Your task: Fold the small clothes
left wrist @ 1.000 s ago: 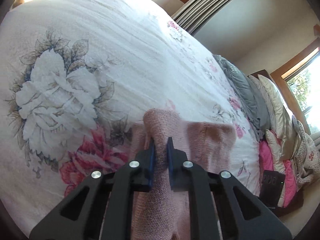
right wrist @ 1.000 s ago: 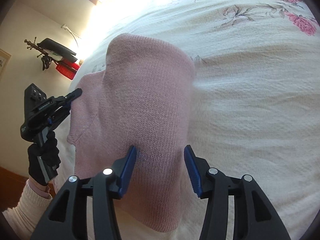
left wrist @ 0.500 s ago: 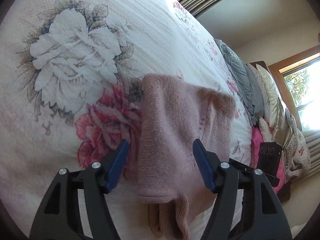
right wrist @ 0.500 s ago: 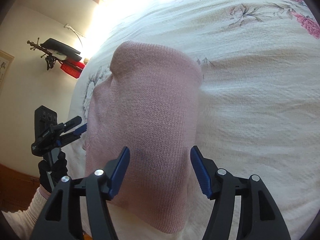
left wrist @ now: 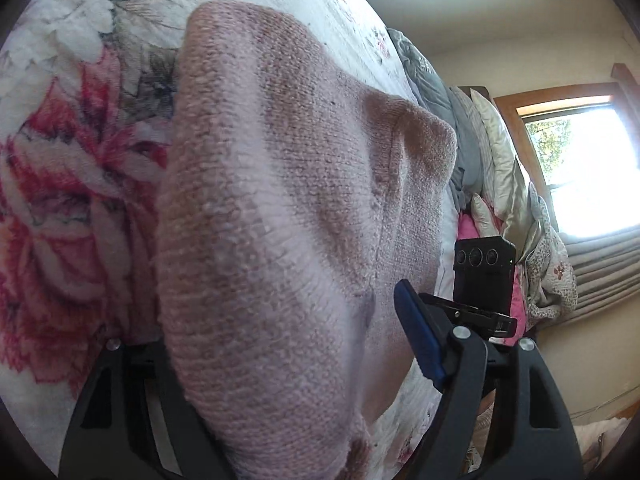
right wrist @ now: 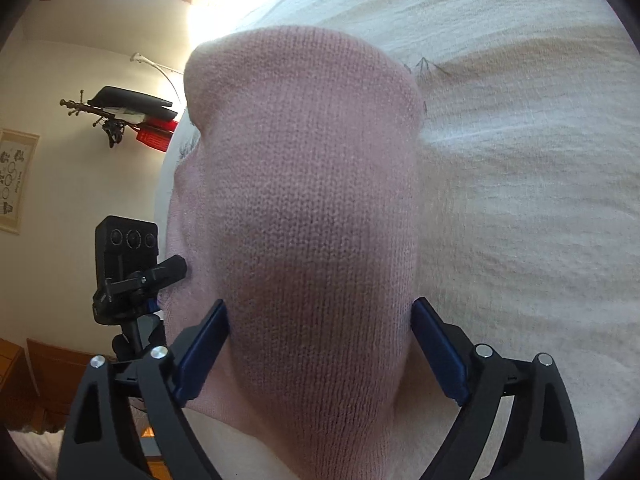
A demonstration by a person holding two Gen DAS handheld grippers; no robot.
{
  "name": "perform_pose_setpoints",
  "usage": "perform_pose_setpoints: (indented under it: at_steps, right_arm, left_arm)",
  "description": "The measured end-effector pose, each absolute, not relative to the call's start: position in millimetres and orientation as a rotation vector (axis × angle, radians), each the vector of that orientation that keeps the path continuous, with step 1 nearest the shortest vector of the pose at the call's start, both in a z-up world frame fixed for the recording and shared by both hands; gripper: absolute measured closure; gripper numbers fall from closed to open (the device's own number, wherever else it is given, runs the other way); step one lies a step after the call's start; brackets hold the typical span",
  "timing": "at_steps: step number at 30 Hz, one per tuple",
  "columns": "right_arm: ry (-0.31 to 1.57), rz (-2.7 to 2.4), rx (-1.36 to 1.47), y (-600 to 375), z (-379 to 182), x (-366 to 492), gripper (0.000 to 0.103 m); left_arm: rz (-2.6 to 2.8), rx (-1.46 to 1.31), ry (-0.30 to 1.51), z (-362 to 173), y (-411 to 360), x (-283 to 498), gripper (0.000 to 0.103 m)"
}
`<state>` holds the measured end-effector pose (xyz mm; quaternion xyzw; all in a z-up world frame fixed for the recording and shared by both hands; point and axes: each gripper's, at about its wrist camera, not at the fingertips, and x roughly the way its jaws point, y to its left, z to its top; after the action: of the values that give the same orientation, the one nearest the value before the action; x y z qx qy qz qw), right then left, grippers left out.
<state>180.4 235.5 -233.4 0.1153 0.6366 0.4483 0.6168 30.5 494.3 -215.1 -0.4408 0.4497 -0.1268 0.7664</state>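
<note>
The pink knit (right wrist: 312,216) lies on the bed (right wrist: 520,184), running lengthwise straight out between both pairs of spread jaws. The left gripper (left wrist: 280,360) and right gripper (right wrist: 320,344) straddle its near end, equally close, pinching nothing.

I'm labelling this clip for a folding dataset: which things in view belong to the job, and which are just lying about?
Part of the job:
- pink knitted garment, lying on the bed
- left gripper, jaws open
- right gripper, jaws open
- white floral quilted bedspread, the work surface

Just lying about:
- grey and cream pillows
- black music stand
- framed wall picture
</note>
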Motion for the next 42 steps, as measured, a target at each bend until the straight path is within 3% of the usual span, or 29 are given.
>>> perform_pose_setpoints:
  at_steps: [3, 9, 11, 24, 34, 37, 42]
  right_arm:
    - [1.474, 1.064, 0.33, 236, -246, 184, 0.013]
    - [1.438, 1.131, 0.385, 211, -231, 183, 0.043]
    - [1.432, 1.151, 0.414, 200, -221, 184, 0.045]
    - [1.372, 1.061, 0.375, 32, -155, 211, 0.045]
    - [1.424, 0.993, 0.382, -30, -204, 244, 0.044]
    - [1.412, 1.012, 0.361, -21, -206, 242, 0.041]
    - [1.432, 0.997, 0.34, -11, -210, 236, 0.028]
  left_arm:
    - [-0.262, -0.948, 0.972, -219, 491, 32, 0.054]
    - [-0.281, -0.988, 0.901, -207, 481, 20, 0.063]
    - [-0.294, -0.986, 0.88, -196, 470, 20, 0.064]
    - [-0.462, -0.942, 0.865, -150, 333, 74, 0.064]
    - [-0.353, -0.893, 0.959, -192, 272, 110, 0.063]
    - [-0.319, -0.921, 0.972, -207, 276, 107, 0.059]
    - [-0.257, -0.914, 1.008, -216, 275, 104, 0.048]
